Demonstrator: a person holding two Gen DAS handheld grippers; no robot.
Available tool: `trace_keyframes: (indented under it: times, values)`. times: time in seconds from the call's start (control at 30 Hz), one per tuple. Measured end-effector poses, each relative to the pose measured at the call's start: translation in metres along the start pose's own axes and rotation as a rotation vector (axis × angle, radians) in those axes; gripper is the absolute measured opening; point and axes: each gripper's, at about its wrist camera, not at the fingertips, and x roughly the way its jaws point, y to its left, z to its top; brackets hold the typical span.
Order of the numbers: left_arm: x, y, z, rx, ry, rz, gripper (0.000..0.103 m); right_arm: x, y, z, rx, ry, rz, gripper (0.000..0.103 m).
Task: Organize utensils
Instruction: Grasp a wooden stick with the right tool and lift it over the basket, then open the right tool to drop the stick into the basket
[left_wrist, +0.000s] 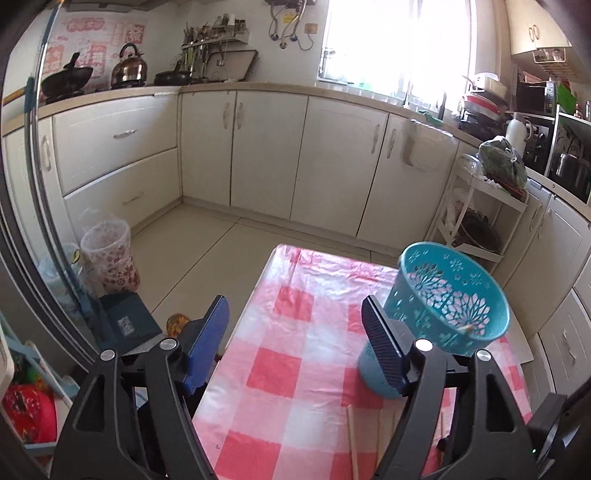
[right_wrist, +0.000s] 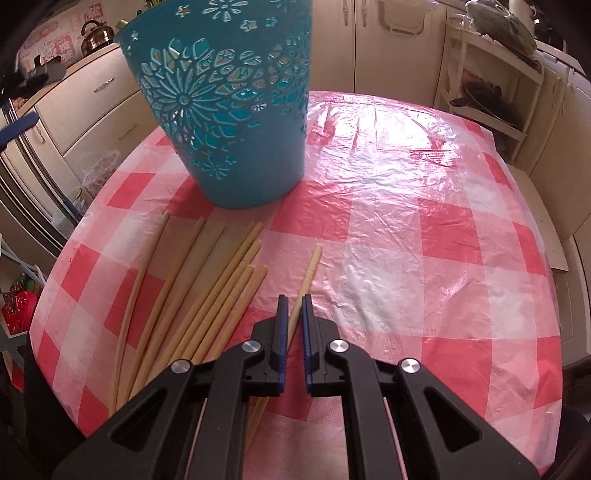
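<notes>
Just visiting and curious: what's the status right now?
Left gripper open, empty. Right gripper shut on one chopstick. Other chopsticks lie beside teal basket. Nothing in the way.

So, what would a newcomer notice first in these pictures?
Probably the teal cut-out basket, standing upright on the pink checked tablecloth. Next, the pale chopsticks fanned out in front of it. One separate chopstick lies between the closed fingers of the right claw, while the left claw is open and empty.

Right half of the table lies bare and passable; the basket blocks the far left, chopsticks cover the near left.
</notes>
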Motion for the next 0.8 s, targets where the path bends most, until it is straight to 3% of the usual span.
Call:
trace_keyframes:
  times: [0.2,0.33,0.5,0.63,0.8]
  values:
    - [0.014,0.038,-0.042,-0.046,0.121,0.031,0.071,-0.027,-0.035,-0.006,0.202,-0.025,0.186,0.005]
    - [0.022,0.055,-0.065,-0.064,0.188,0.040,0.071,-0.078,-0.047,0.010,0.276,-0.145,0.323,0.005]
    - [0.022,0.055,-0.079,-0.069,0.223,0.035,0.071,-0.141,-0.040,0.067,0.286,-0.352,0.449,0.005]
    - [0.014,0.051,-0.085,-0.060,0.226,0.021,0.071,-0.165,-0.021,0.126,0.272,-0.564,0.418,0.005]
    - [0.001,0.046,-0.087,-0.045,0.214,0.006,0.071,-0.145,0.002,0.175,0.281,-0.765,0.216,0.005]
